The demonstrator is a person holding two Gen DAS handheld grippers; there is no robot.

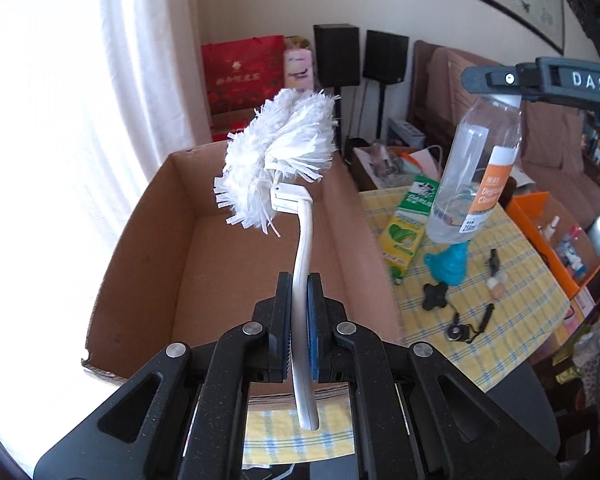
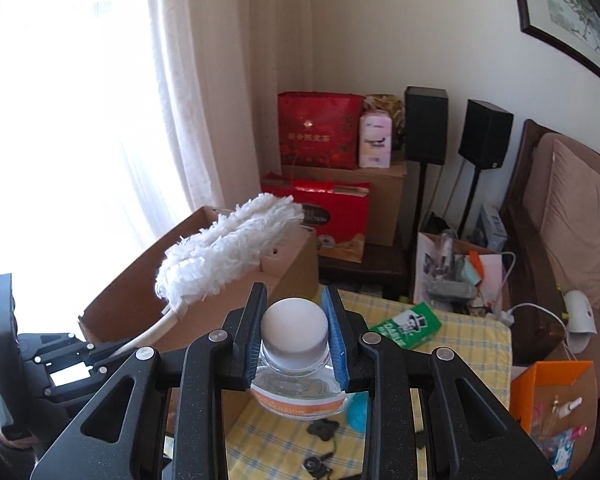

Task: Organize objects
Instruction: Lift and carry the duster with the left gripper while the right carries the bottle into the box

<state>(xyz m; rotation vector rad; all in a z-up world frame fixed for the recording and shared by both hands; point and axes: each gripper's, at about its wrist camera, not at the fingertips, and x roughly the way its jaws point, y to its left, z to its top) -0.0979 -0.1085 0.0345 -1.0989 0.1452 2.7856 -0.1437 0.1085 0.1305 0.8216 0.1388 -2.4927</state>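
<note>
My left gripper (image 1: 299,286) is shut on the white handle of a fluffy white duster (image 1: 278,158) and holds it above an open cardboard box (image 1: 156,248). My right gripper (image 2: 294,300) is shut on the white cap of a clear bottle with an orange label (image 2: 296,384), held above the table. In the left wrist view the right gripper (image 1: 500,80) holds that bottle (image 1: 476,172) by its top at the upper right. In the right wrist view the duster (image 2: 228,248) hangs over the box (image 2: 292,260), with the left gripper (image 2: 80,356) at the lower left.
A yellow checked tablecloth (image 1: 512,320) holds a green carton (image 1: 410,224), a teal object (image 1: 450,266) and small black pieces (image 1: 434,296). An orange box (image 1: 556,236) of small items stands at the right. Red gift bags (image 2: 320,132), speakers (image 2: 426,124) and a sofa (image 2: 572,216) lie behind.
</note>
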